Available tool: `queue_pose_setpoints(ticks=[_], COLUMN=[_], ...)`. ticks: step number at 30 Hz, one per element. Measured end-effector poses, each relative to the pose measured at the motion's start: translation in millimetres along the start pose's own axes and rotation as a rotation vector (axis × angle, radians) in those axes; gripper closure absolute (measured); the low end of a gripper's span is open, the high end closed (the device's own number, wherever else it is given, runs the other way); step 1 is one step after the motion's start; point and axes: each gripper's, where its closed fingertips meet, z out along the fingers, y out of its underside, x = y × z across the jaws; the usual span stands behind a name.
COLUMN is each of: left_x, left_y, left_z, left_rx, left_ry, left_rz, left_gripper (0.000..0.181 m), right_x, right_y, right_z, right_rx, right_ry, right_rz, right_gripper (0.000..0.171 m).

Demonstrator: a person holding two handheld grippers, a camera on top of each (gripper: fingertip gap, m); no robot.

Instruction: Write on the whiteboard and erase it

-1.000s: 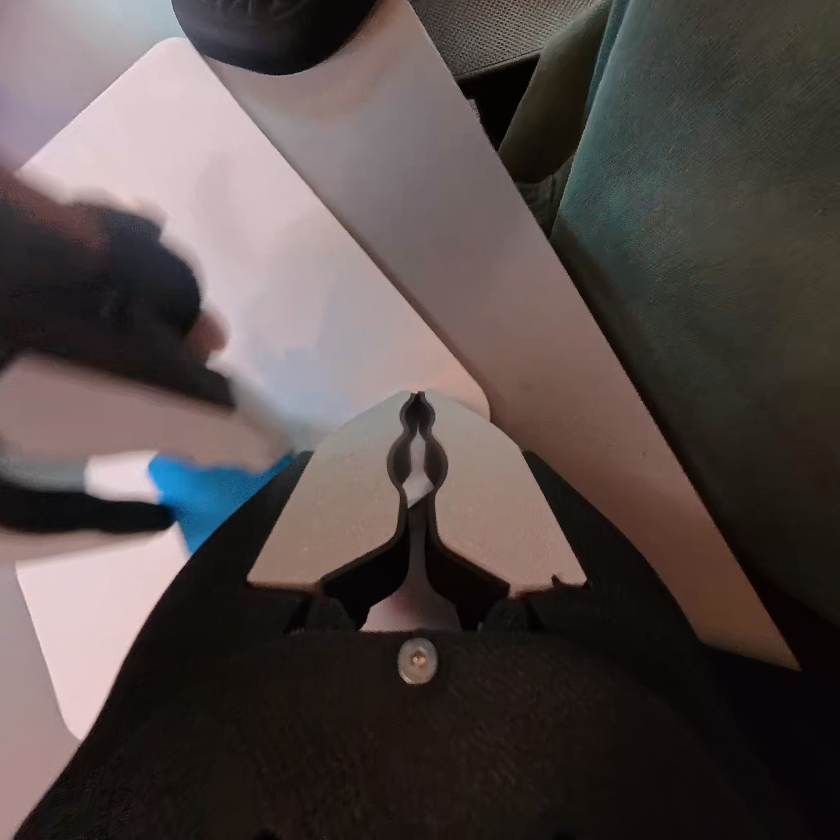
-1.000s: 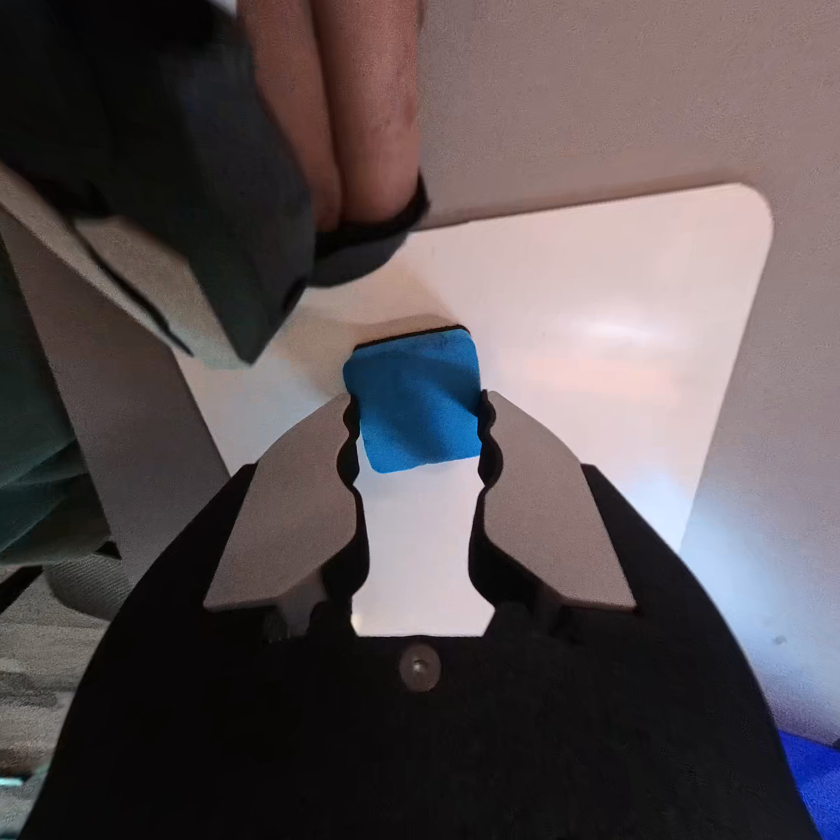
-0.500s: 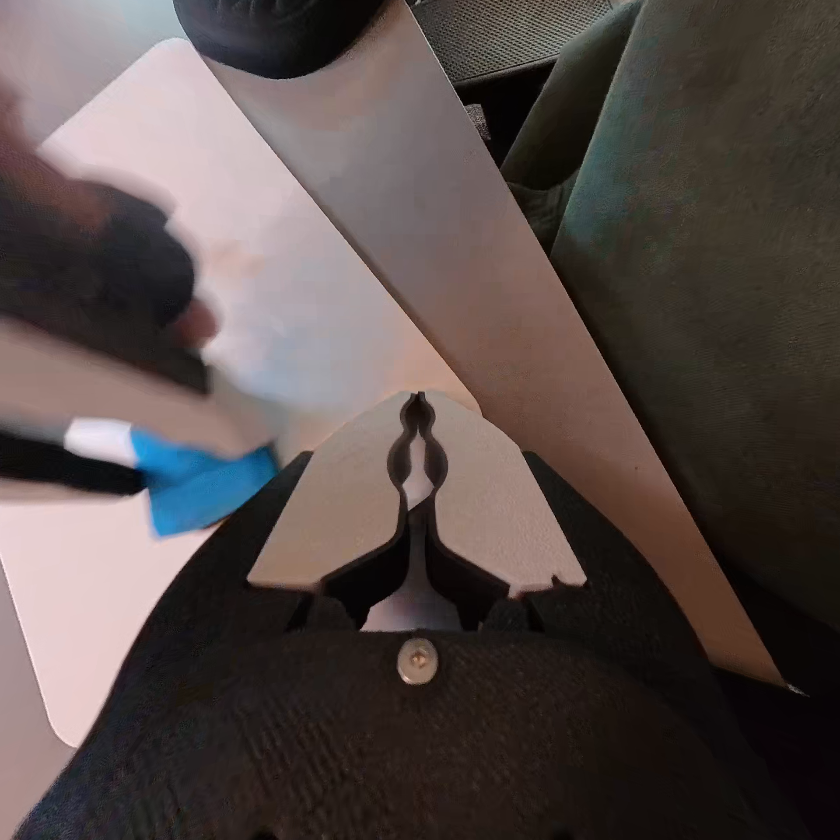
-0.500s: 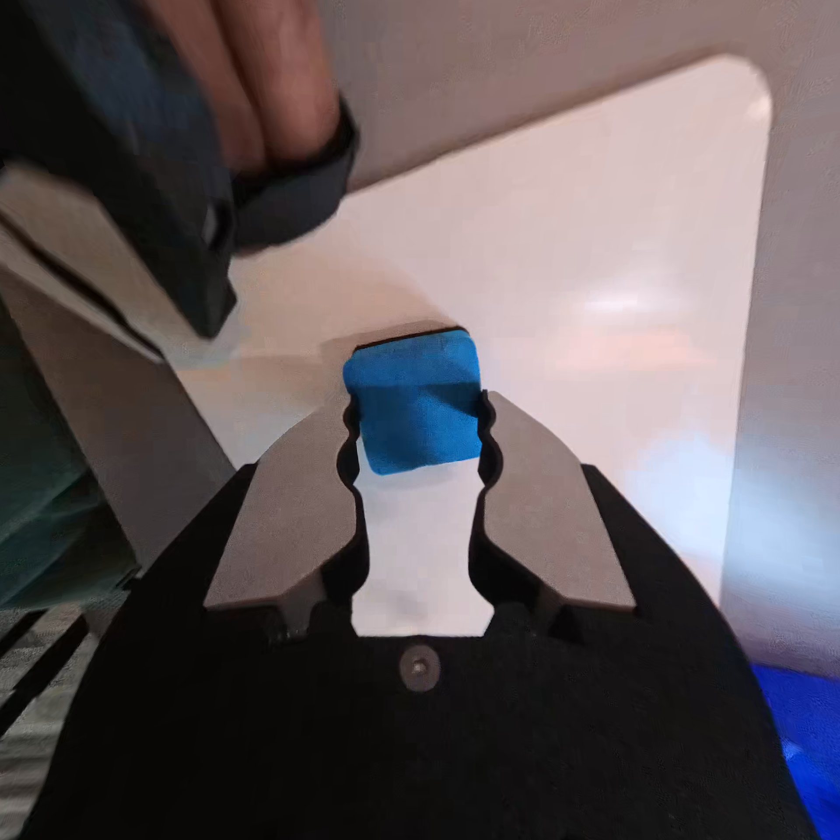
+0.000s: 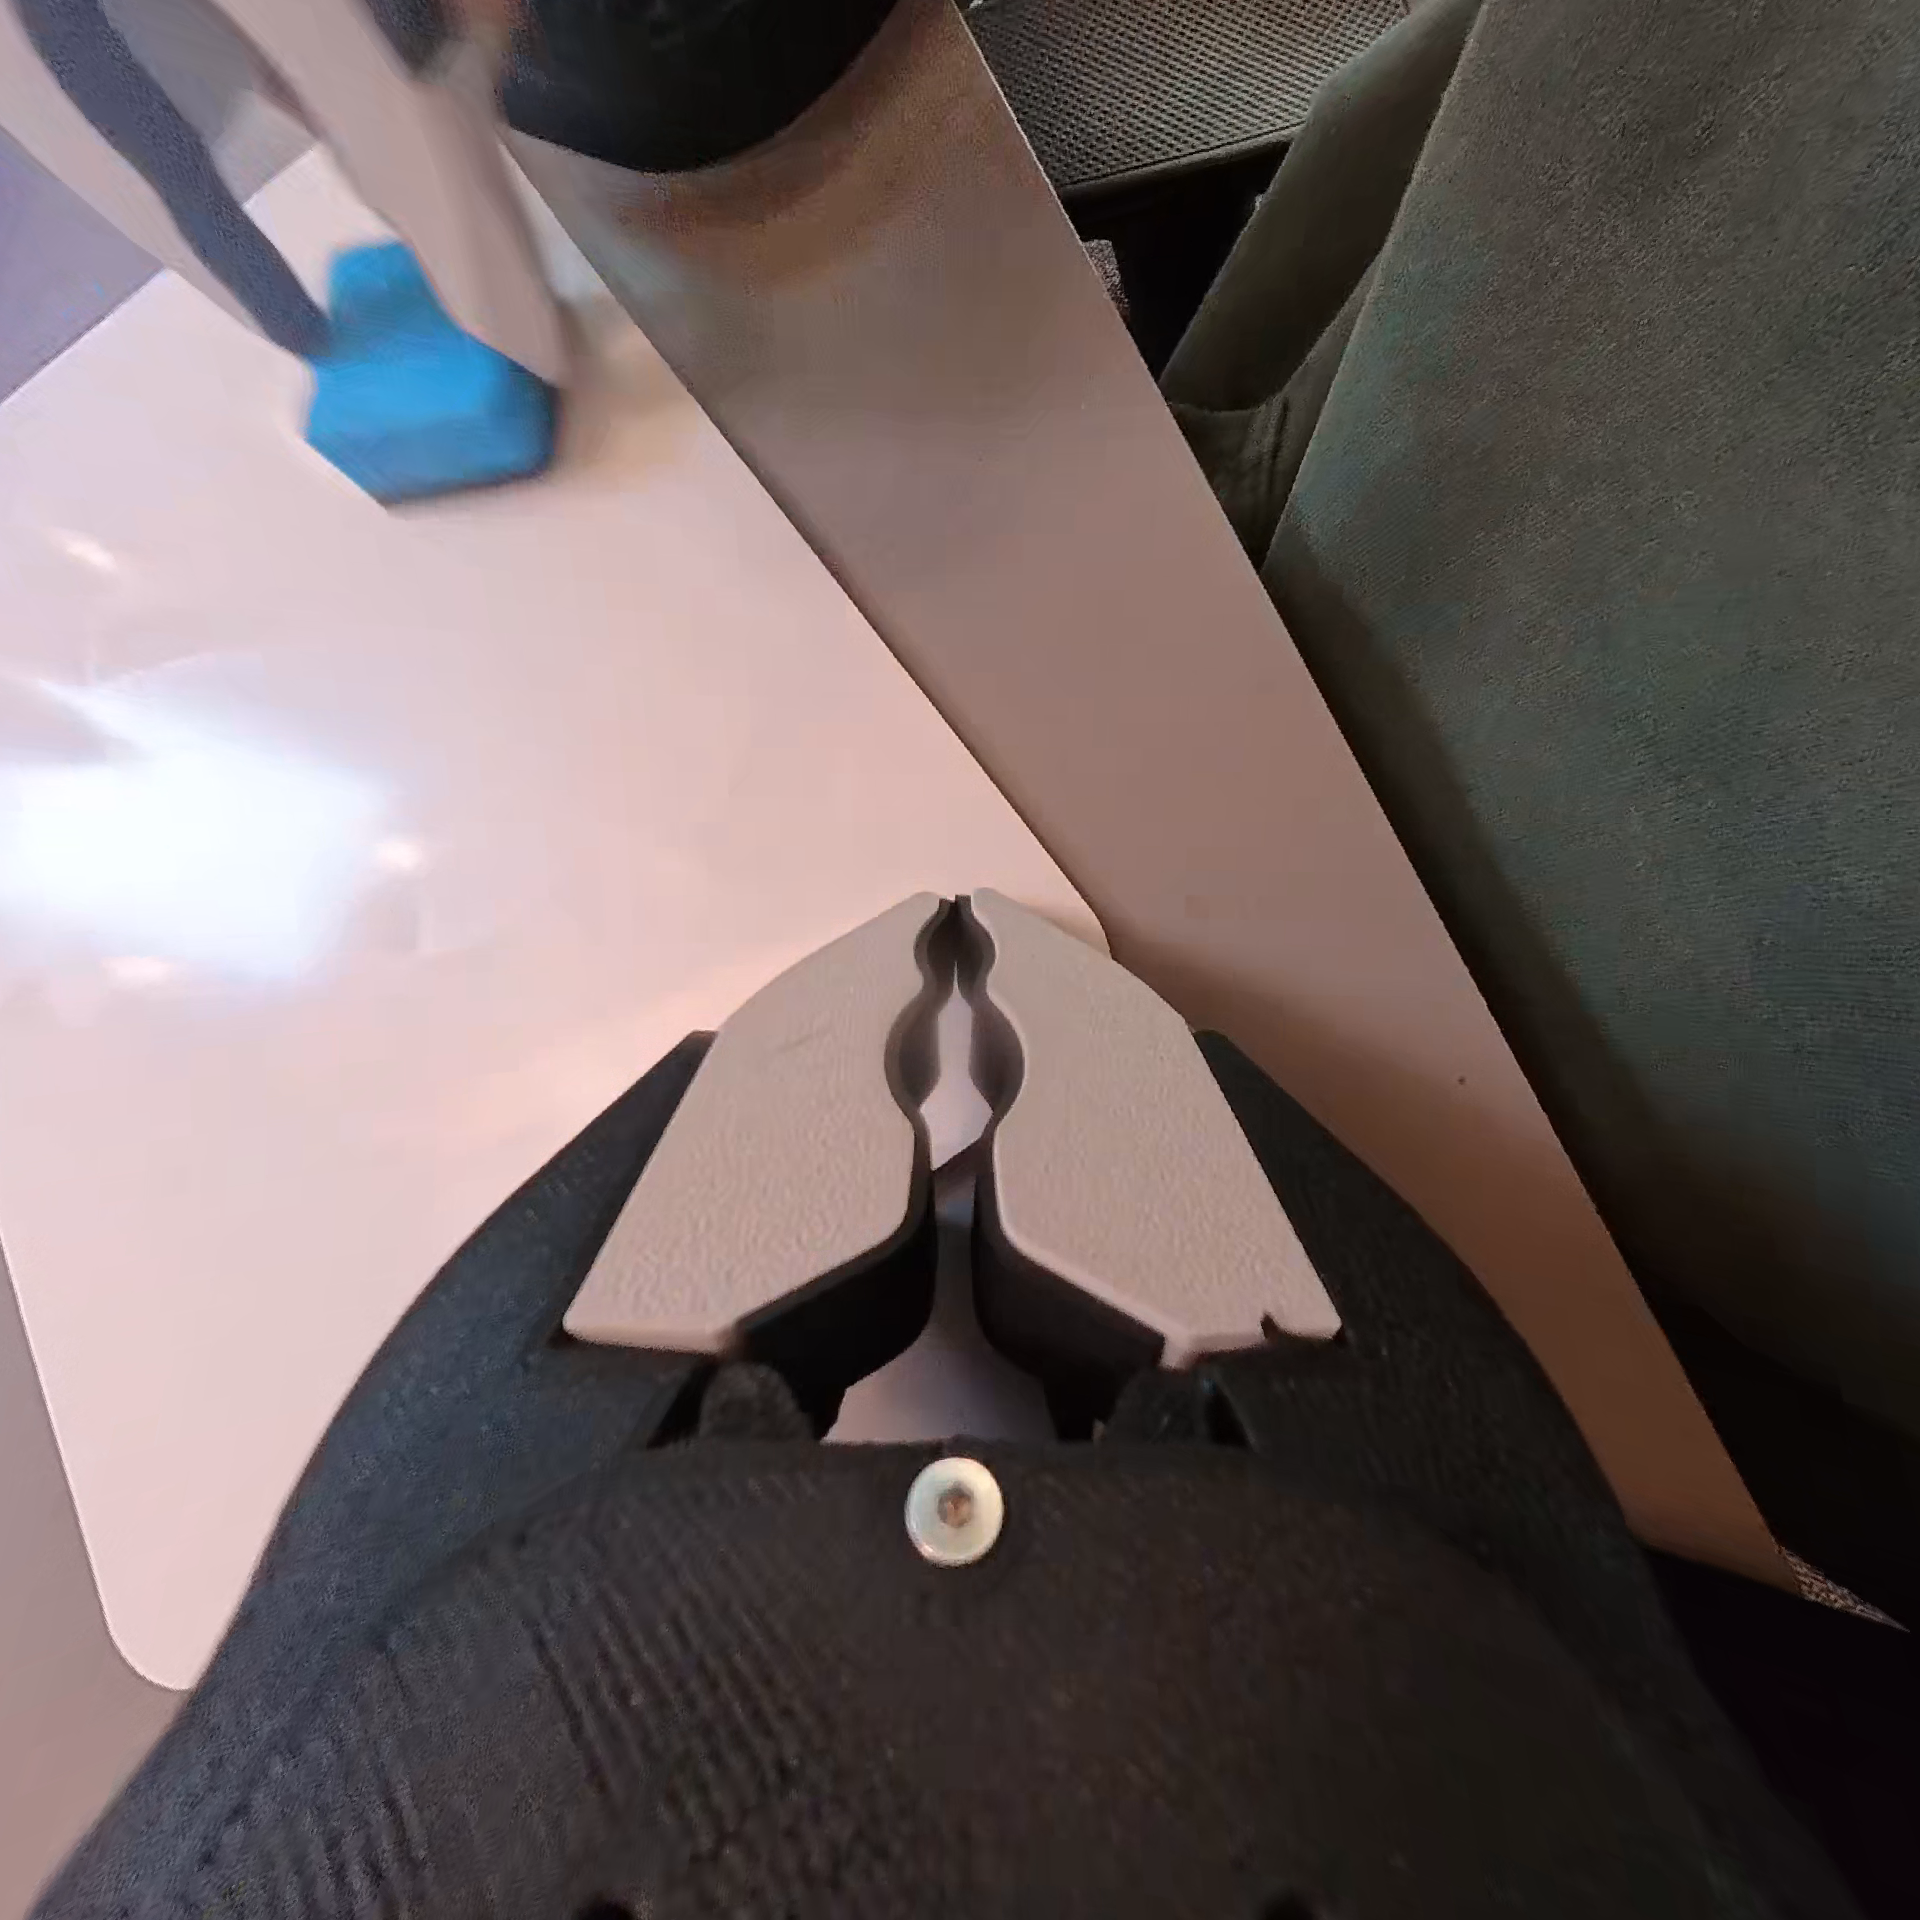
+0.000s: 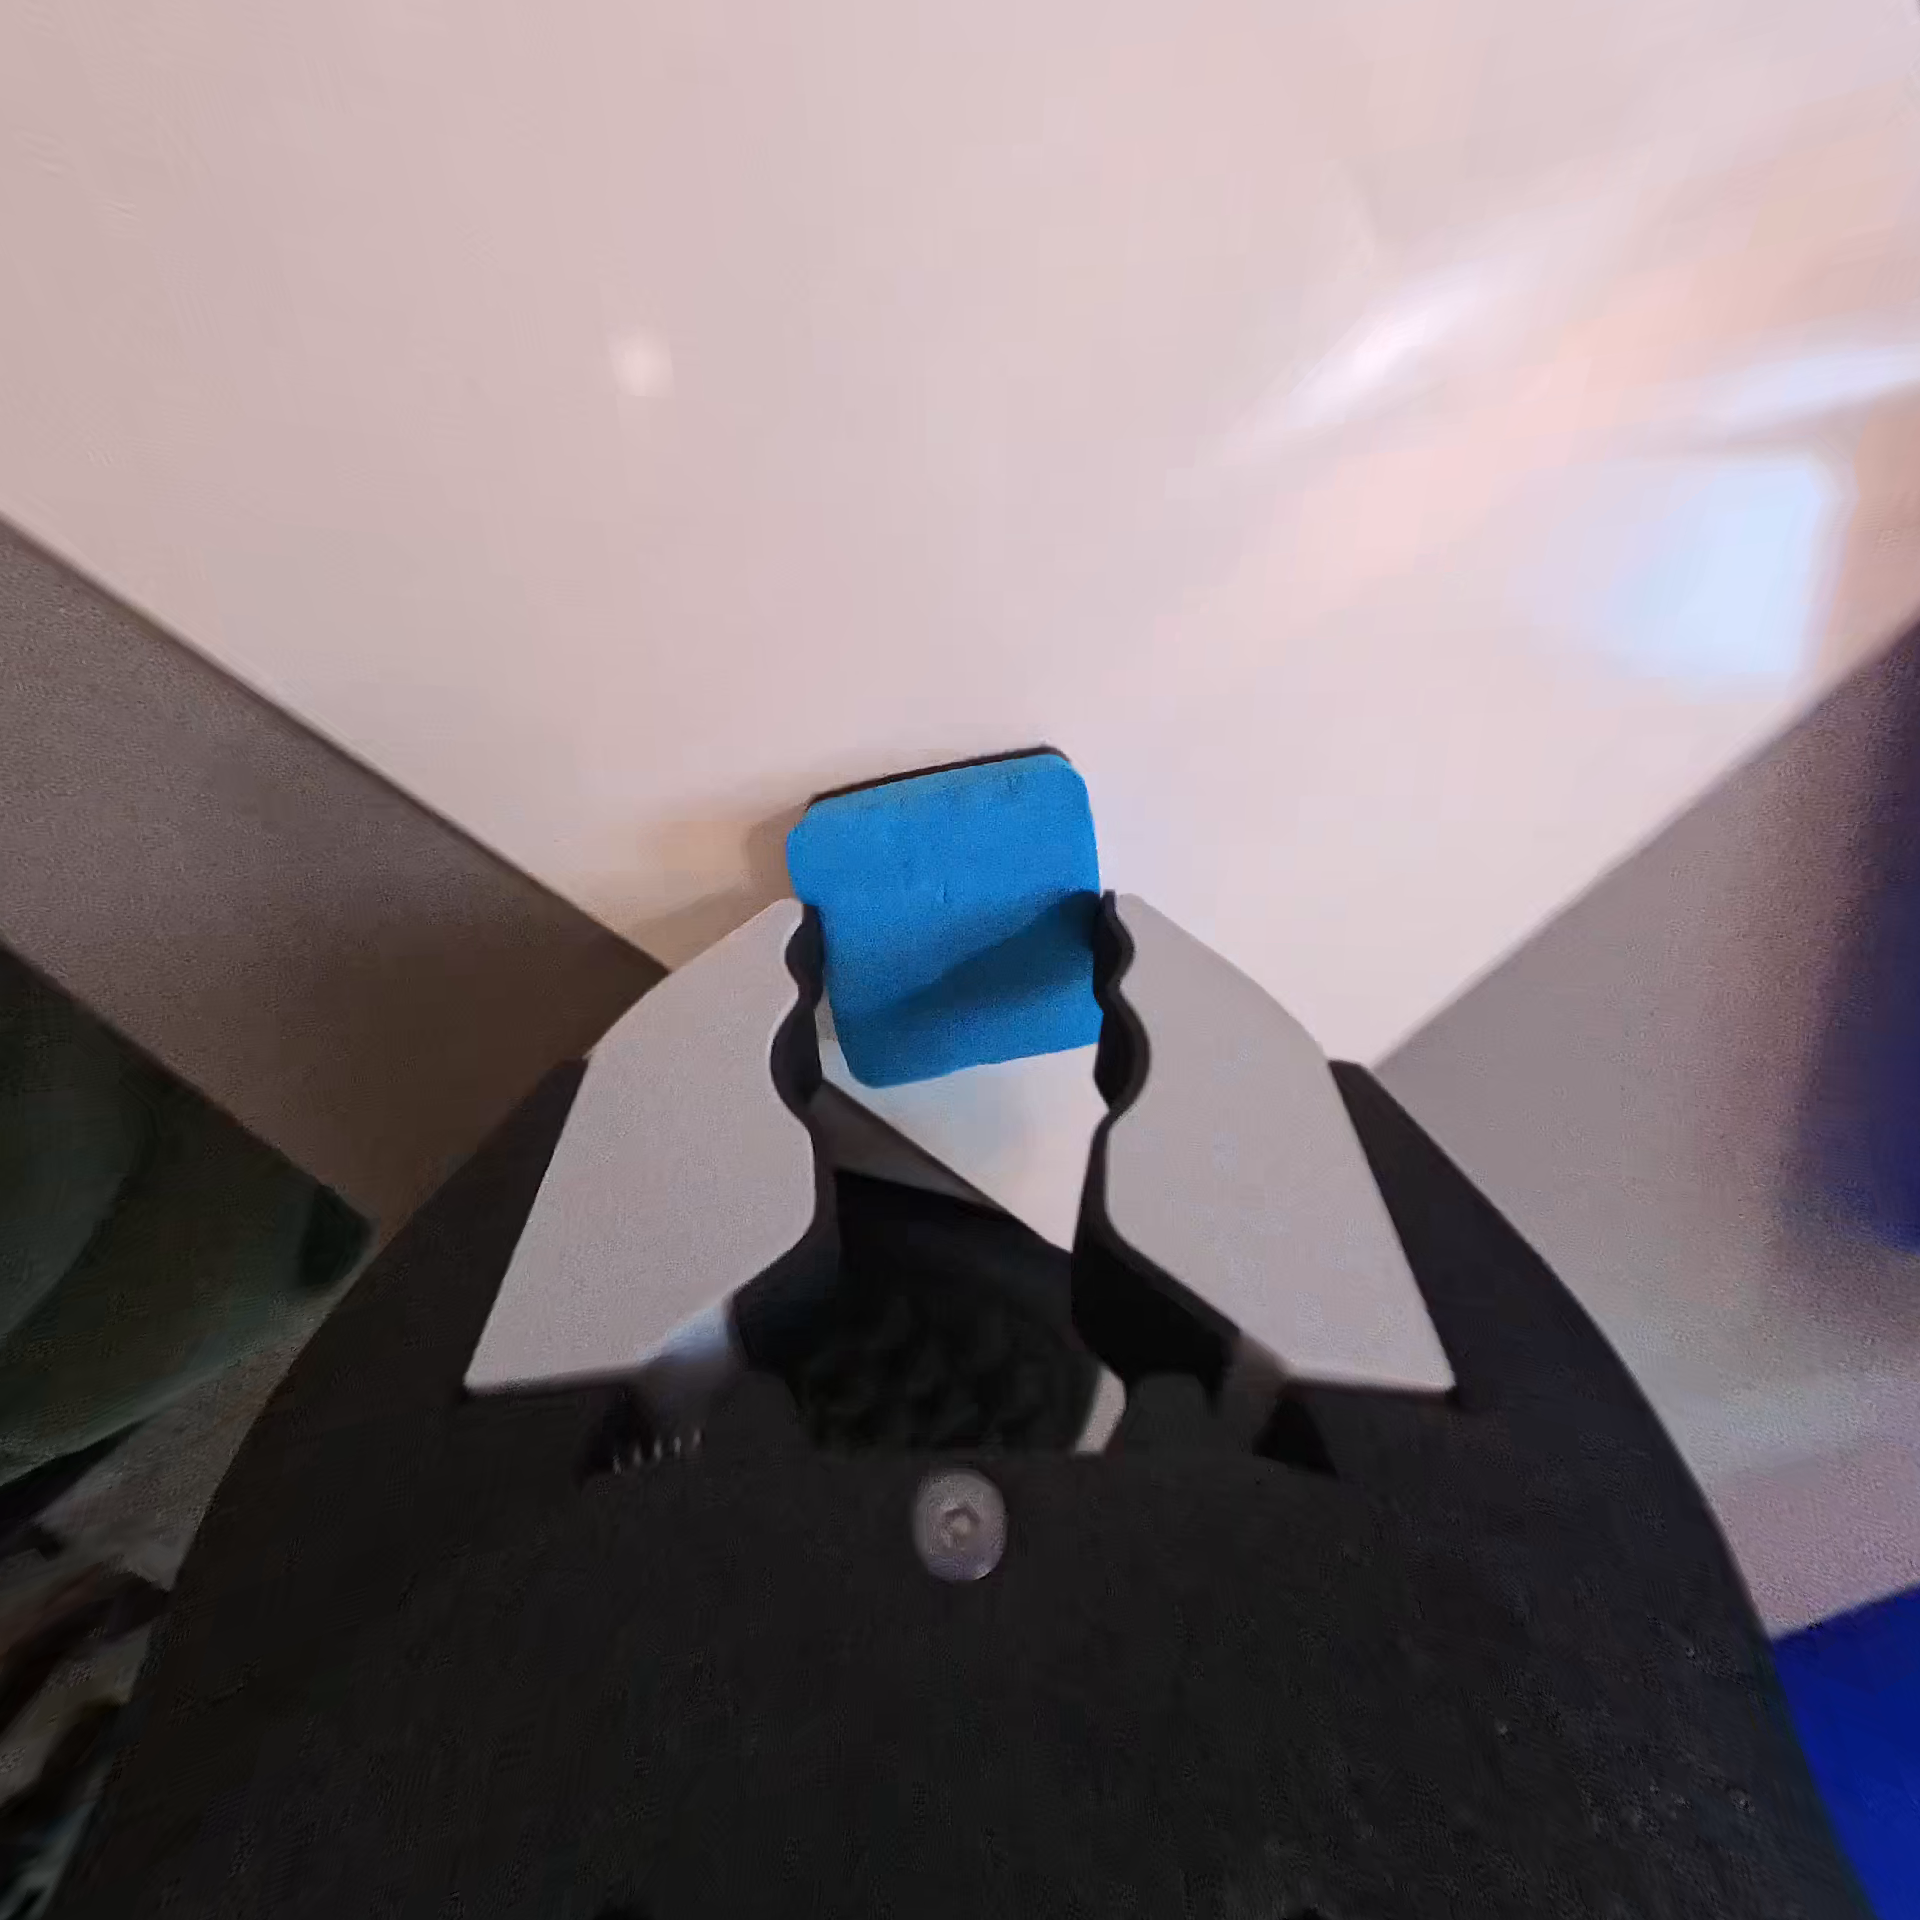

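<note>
1. Left wrist view: The left gripper sits low over the near corner of the whiteboard. Its two grey fingers are pressed together at the tips, with nothing between them.
2. Left wrist view: The whiteboard is a flat, shiny white sheet with round corners. It lies on a grey table. Bright light shines off the sheet on the left side. No marks show on it here.
3. Left wrist view: Far up on the left, the blue eraser rests flat on the whiteboard. The right gripper comes down onto it from above. That part is blurry, so the hold cannot be told from here.
4. Left wrist view: On the right, past the table edge, there is dark green cloth. A dark round thing sits at the top on the table.
5. Right wrist view: The right gripper is pinching the blue eraser between its two grey fingers. The eraser is a small square pad with round corners and a thin dark layer under it.
6. Right wrist view: The eraser touches the whiteboard, close to the board's near edge. The white sheet fills the top of the picture and looks clean. Grey table shows at both lower sides.
</note>
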Motion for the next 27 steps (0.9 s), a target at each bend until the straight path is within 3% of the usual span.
queue_pose_setpoints(ticks=[2,4,9,11,17,20,23,27], left_x=[0.0,-0.1,0.0,0.1,0.6,0.5,0.8,0.9], left_y=[-0.1,0.4,0.6,0.6,0.7,0.9,0.9,0.0], left_z=[0.1,-0.4,-0.6,-0.6,-0.7,-0.7,-0.9,0.1], left_rx=[-0.003,-0.009,-0.022,-0.023,-0.012,-0.005,-0.003,0.008], left_ry=[-0.002,-0.012,-0.029,-0.025,-0.016,-0.015,-0.014,0.004], left_rz=[-0.006,0.001,0.026,0.028,0.018,0.011,0.014,0.006], left_gripper=[0.181,0.181,0.181,0.181,0.181,0.181,0.181,0.181], right_x=[-45.7,-52.3,57.7,65.6,-31.6,-10.7,50.4,120.8], right_y=[-25.6,-28.5,37.1,29.5,-128.0,-181.4,-173.3,-106.4], right_z=[1.6,1.6,-2.8,-1.1,20.1,30.5,32.7,24.8], right_rx=[0.038,0.04,0.019,0.038,0.099,0.088,0.078,0.133], right_ry=[-0.031,-0.021,0.043,0.054,-0.036,-0.043,-0.018,0.07], right_rz=[-0.153,-0.211,0.203,0.248,-0.222,-0.224,-0.079,0.166], right_gripper=[0.12,0.12,0.12,0.12,0.12,0.12,0.12,0.12])
